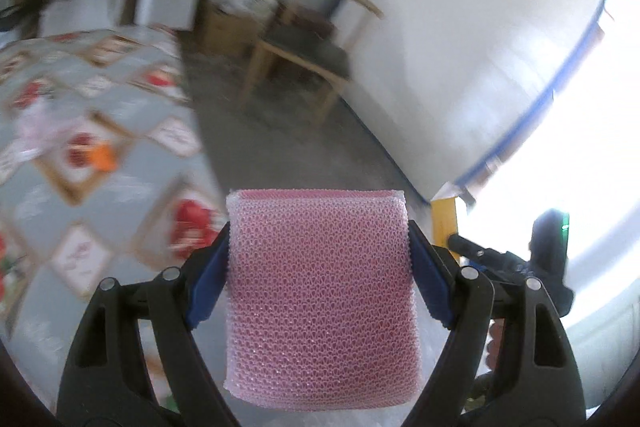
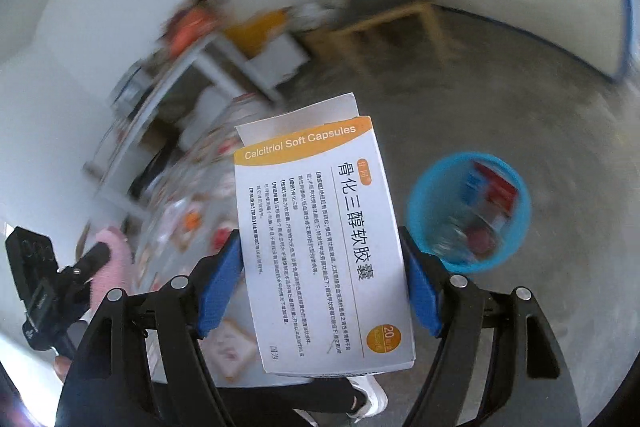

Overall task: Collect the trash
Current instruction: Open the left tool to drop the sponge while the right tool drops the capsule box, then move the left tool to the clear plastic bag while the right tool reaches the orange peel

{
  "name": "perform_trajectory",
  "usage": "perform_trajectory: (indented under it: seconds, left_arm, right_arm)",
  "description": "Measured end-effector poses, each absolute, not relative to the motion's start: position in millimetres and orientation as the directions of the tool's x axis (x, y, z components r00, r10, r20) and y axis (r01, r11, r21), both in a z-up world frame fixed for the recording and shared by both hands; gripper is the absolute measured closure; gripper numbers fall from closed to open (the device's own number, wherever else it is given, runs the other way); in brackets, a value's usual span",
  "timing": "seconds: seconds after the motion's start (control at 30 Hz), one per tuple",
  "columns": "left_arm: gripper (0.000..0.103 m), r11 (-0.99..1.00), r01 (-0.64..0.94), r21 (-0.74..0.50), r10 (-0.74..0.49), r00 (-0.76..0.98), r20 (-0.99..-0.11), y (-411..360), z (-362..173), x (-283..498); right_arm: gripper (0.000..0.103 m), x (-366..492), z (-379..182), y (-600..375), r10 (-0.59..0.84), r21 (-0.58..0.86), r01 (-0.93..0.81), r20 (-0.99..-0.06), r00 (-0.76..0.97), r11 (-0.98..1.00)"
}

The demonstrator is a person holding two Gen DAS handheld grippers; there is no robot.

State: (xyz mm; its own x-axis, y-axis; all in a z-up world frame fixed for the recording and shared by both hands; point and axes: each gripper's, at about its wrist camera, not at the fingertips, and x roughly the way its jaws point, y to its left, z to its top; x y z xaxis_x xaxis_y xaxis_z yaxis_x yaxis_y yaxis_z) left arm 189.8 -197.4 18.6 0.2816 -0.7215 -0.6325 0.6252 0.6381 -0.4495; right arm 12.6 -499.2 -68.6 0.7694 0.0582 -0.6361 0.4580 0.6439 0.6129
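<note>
While each of the two tools carries one piece of trash, neither piece touches any surface. The left tool clamps one pink mesh sponge between its two blue pads, which press on the sponge's left and right edges; the sponge's long axis runs forward along the fingers, its far end pointing away from the camera, out over the grey floor. The right tool grips one white and orange medicine box labelled "Calcitriol Soft Capsules", pads on its two long sides; the box's long axis also runs forward along the fingers, slightly tilted, with its one opened end flap at the far end. In the right wrist view, the left tool with the pink sponge shows at the lower left, and one white shoe is visible beneath the box. Just beyond the box, to its right, one blue bin stands on the floor with several blurred items inside, red and blue among them. In the left wrist view, the patterned tabletop lies to the left, with one small orange item on it. Farther off stand one wooden chair and one cardboard box near the wall.
</note>
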Motion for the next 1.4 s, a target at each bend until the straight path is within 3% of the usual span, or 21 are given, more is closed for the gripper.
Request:
perform_trajectory:
  seconds: [0.3,0.63,0.77,1.1,1.4]
  left_arm:
    - [0.025,0.604,0.646,-0.466,-0.648,0.059,-0.759,-340.1,-40.8,209.7]
    - [0.016,0.657,0.624,-0.423,-0.590,0.076,-0.804,-462.1,-79.3,258.3]
    - [0.016,0.657,0.572,-0.491,-0.627,0.052,-0.777,-439.2,-84.2,257.6]
    - [0.016,0.664,0.571,-0.482,-0.648,0.119,-0.752,-349.4,-59.6,245.9]
    - [0.016,0.675,0.590,-0.444,-0.673,0.245,-0.698,-227.3,-26.3,217.7]
  right_arm:
    - [0.030,17.4,-171.7,-562.2,0.128,0.685,0.574,-0.685,0.717,0.448]
    - [0.020,105.6,-251.3,-620.7,0.108,0.574,0.669,-0.791,0.603,0.473]
    - [0.020,101.5,-274.6,-627.9,0.114,0.592,0.682,-0.785,0.609,0.429]
    - [0.020,58.4,-265.3,-605.6,0.096,0.600,0.657,-0.767,0.634,0.457]
    - [0.020,70.0,-165.1,-560.5,0.077,0.574,0.484,-0.693,0.717,0.661]
